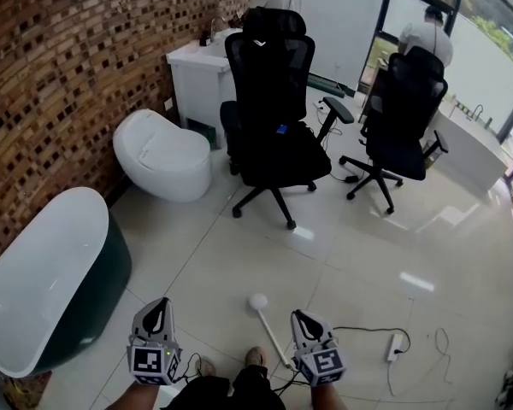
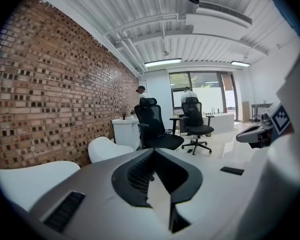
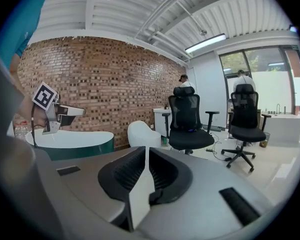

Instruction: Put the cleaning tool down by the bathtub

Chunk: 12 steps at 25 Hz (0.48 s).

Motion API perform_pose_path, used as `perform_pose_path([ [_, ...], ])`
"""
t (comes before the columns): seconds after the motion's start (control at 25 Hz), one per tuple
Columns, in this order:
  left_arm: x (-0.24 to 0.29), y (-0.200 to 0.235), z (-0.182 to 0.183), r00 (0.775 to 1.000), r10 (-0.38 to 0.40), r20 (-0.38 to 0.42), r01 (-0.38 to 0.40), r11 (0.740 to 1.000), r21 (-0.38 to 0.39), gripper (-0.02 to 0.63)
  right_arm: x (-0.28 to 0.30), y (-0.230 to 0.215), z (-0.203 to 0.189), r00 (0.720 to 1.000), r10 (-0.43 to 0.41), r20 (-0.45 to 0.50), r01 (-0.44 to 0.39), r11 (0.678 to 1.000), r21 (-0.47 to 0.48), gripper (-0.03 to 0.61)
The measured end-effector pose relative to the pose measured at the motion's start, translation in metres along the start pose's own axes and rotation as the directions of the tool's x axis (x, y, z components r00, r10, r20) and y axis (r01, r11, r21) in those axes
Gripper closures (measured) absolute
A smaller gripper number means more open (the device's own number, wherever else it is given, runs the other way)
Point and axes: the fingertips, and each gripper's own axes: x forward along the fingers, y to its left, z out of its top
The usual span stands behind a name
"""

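Now the big bathtub (image 1: 98,293) is seen left of the left gripper (image 1: 158,303), with nothing in it. The cleaning tool (image 1: 270,331) is laid on the floor (image 1: 368,229) between the left gripper's fingers and those of the right gripper (image 1: 300,315), probably because it belongs by the tub. Both pairs of fingers are held a little apart, with nothing between them.

The grey plastic left gripper (image 1: 158,306) is held low at the near left, pointing away and a little down. The matching right gripper (image 1: 302,317) is beside it at the near right, well apart from it. Each one's black jaws stand a little apart, with nothing between them.
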Motion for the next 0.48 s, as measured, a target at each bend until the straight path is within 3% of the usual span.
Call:
perform_pose_path([
  [0.48, 0.1, -0.009, -0.152, 0.998, -0.024, -0.055, 0.026, 0.999, 0.039, 0.609, 0.092, -0.046, -0.166, 0.99, 0.025, -0.137, -0.021, 0.999, 0.026, 0.535],
])
